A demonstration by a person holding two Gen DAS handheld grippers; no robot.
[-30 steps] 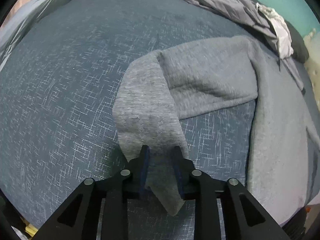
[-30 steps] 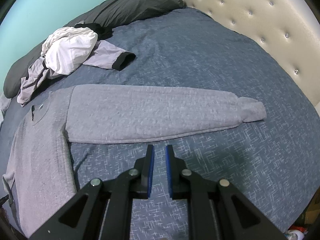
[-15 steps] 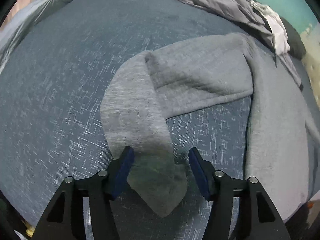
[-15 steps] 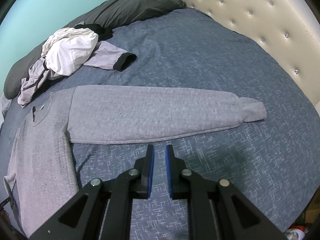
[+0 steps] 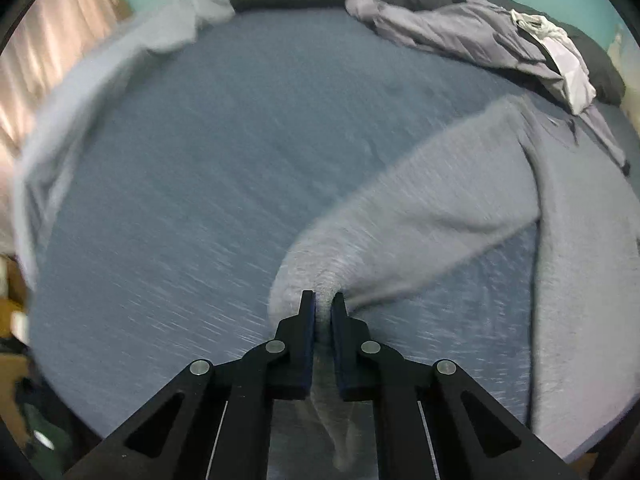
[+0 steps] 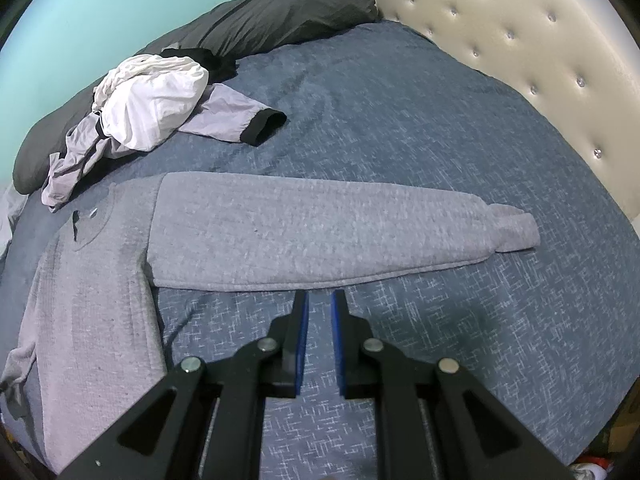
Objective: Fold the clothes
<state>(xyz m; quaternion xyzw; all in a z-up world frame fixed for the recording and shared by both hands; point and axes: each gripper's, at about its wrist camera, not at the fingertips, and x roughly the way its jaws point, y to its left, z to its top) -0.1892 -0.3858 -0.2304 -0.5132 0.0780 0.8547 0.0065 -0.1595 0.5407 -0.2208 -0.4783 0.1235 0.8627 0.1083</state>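
Note:
A grey sweatshirt [image 6: 92, 300] lies flat on the blue bed cover [image 6: 400, 120]. Its one sleeve [image 6: 320, 228] stretches out to the right, cuff [image 6: 512, 228] near the headboard. In the left wrist view my left gripper [image 5: 323, 298] has its jaws closing tight on the other sleeve [image 5: 420, 216], which is lifted and bunched between the pads, its cuff end hanging below. My right gripper [image 6: 319, 296] hovers just in front of the outstretched sleeve, jaws nearly together with nothing between them.
A lavender jacket with a white garment [image 6: 152, 108] on it is piled at the back by a dark pillow [image 6: 280, 12]. A cream tufted headboard [image 6: 520, 40] borders the right. A light blue blanket [image 5: 80, 100] lies along the bed's left edge.
The left gripper opened wide over the folded sleeve end, then shut on it and lifted it; the sleeve now rises off the bed. The right gripper has stayed put.

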